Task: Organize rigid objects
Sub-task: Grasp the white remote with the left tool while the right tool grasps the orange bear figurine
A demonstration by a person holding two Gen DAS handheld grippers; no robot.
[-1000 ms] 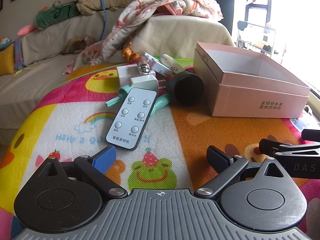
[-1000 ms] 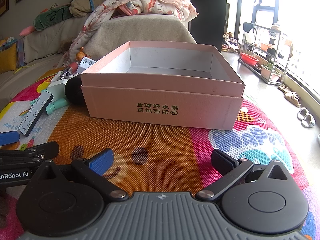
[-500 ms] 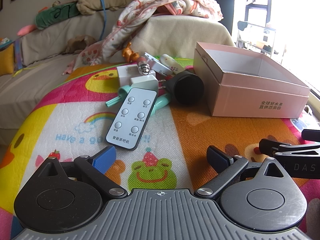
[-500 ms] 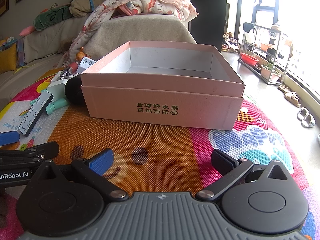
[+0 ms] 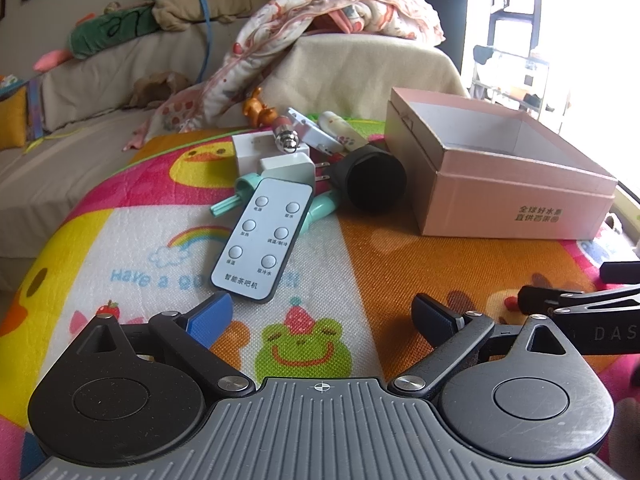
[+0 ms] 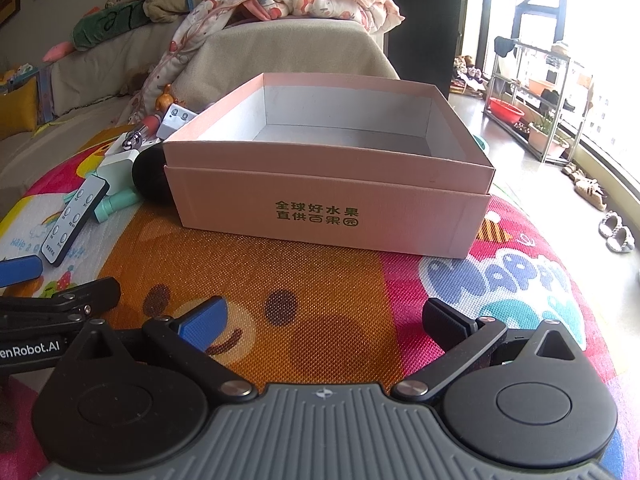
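Note:
A white remote [image 5: 262, 240] lies on the cartoon play mat just ahead of my left gripper [image 5: 322, 314], which is open and holds nothing. Behind the remote sit a white plug adapter [image 5: 286, 168], a mint-green tool [image 5: 320, 210], a black cylinder [image 5: 374, 180] and a silver-tipped piece [image 5: 286, 138]. The open pink cardboard box [image 6: 332, 184] stands straight ahead of my right gripper [image 6: 324, 320], also open with nothing in it. Nothing shows inside the box. The pile appears left of the box in the right wrist view, remote [image 6: 74, 218] included.
A beige sofa [image 5: 100, 92] with cushions and a patterned blanket [image 5: 336, 12] backs the mat. A metal shelf rack [image 6: 536, 120] and shoes [image 6: 616, 232] stand on the floor to the right. Each gripper's fingers show at the other view's edge.

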